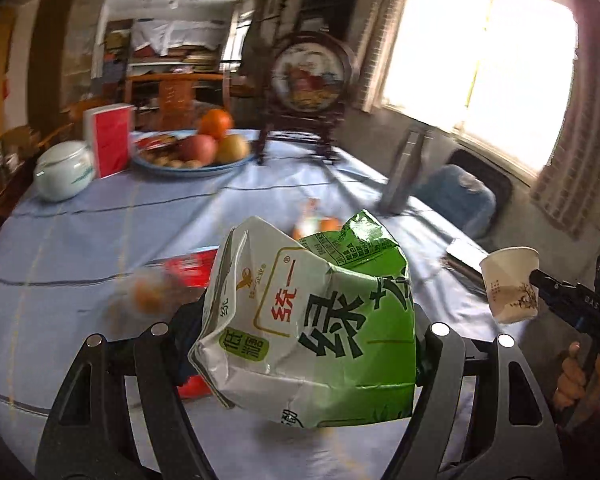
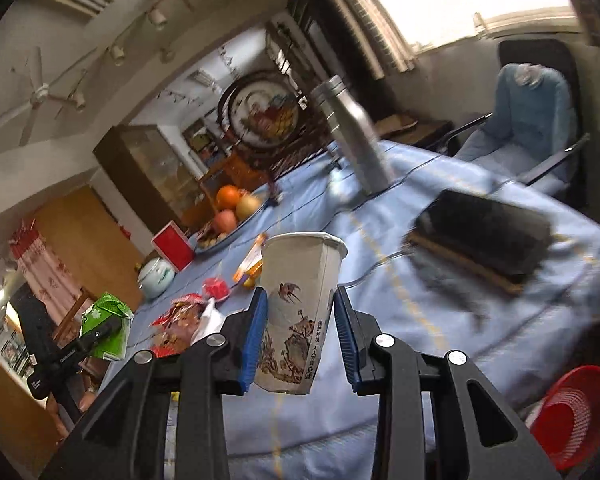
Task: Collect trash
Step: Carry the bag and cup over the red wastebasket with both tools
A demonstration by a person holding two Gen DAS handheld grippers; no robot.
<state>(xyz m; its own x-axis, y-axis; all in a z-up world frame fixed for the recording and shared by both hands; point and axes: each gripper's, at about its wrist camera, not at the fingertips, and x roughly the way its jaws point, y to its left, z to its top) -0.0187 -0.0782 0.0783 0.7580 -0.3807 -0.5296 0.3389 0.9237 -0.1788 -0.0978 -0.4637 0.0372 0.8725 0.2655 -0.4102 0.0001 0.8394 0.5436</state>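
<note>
My left gripper (image 1: pixel 304 332) is shut on a crumpled green and white drink carton (image 1: pixel 312 320) and holds it above the blue tablecloth (image 1: pixel 100 224). The carton also shows in the right wrist view (image 2: pixel 108 326), in the left gripper's fingers. My right gripper (image 2: pixel 300 332) is shut on a squashed white paper cup (image 2: pixel 296 312) with a bird print, held above the table. The cup also shows at the right of the left wrist view (image 1: pixel 510 284). Red snack wrappers (image 2: pixel 180 320) and an orange wrapper (image 2: pixel 252 264) lie on the cloth.
A fruit plate (image 1: pixel 192 156), a red box (image 1: pixel 110 140), a white jar (image 1: pixel 62 170), a round framed ornament (image 1: pixel 312 84), a steel bottle (image 2: pixel 352 136) and a dark book (image 2: pixel 484 236) stand on the table. A red basket (image 2: pixel 572 412) sits low at right. A blue-cushioned chair (image 2: pixel 528 120) is behind.
</note>
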